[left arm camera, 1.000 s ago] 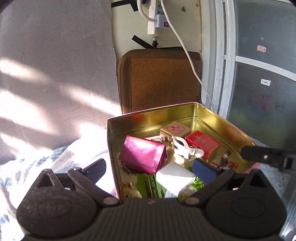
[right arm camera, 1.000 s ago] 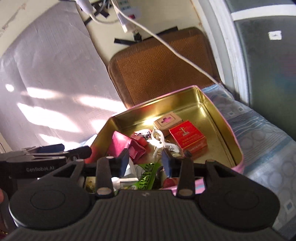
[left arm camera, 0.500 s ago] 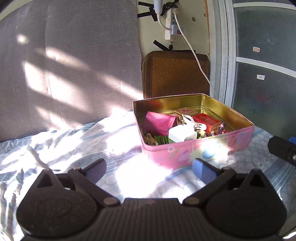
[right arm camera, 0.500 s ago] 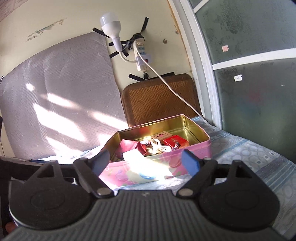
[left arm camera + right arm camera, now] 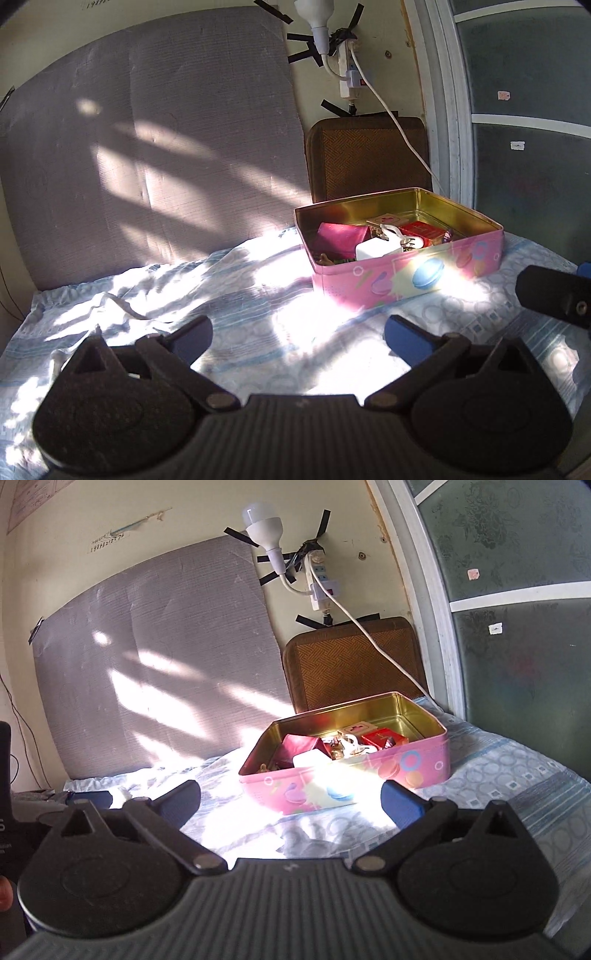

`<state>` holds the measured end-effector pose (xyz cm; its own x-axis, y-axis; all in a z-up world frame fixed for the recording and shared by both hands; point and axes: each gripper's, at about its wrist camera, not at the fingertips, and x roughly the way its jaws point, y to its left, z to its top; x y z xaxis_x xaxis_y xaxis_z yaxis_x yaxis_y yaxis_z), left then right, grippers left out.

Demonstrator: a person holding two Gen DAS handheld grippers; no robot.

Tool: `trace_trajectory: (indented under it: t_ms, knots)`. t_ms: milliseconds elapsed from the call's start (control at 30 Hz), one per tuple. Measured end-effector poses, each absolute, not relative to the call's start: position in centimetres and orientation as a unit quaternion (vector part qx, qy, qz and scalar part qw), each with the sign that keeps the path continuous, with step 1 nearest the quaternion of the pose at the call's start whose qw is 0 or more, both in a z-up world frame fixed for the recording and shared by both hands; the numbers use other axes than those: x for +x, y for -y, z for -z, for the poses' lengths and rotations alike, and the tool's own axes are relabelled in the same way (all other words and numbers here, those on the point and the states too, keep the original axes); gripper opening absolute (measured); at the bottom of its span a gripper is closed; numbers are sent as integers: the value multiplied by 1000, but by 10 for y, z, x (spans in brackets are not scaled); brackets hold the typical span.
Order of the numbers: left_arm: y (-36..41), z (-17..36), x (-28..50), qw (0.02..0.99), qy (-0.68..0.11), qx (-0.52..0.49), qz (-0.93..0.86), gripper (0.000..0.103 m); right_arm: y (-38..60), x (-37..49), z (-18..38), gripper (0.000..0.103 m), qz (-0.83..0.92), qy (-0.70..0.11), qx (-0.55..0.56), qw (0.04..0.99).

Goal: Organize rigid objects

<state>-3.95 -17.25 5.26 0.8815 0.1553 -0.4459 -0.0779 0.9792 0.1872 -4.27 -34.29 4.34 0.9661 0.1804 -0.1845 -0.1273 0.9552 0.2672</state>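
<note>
A pink tin [image 5: 406, 284] with a gold inside stands on the blue patterned bedsheet, ahead and right in the left wrist view. It holds a magenta pouch [image 5: 341, 238], a white charger block [image 5: 373, 250], a red box [image 5: 424, 230] and smaller bits. My left gripper [image 5: 297, 338] is open and empty, well short of the tin. The right wrist view shows the same tin [image 5: 332, 788] just beyond my right gripper [image 5: 290, 799], whose jaws are opening with nothing between them. Part of the right gripper's finger [image 5: 554, 297] shows at the right edge of the left wrist view.
A brown woven cushion [image 5: 369, 162] leans on the wall behind the tin, beside a grey mat [image 5: 147, 166]. A power strip with a white cable [image 5: 369, 635] and a bulb [image 5: 262, 524] hang above. A frosted glass door [image 5: 517, 627] closes the right side. Rumpled sheet lies left.
Both grippers have pulled back from over the tin, which now sits farther away on the bed. The right gripper's jaws have spread wide; the left stayed open.
</note>
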Motion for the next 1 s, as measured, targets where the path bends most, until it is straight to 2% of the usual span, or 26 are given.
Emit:
trace_trajectory:
  t_ms: [300,1000]
  knots:
    - [183,-38,-95,960,-257,81,-79,103,348,-102,-20,103,-37,-47,202,978]
    - [175,-42,-116,964,-227,75,-119,103,334,-97,-16,103,-34,-40,213,976]
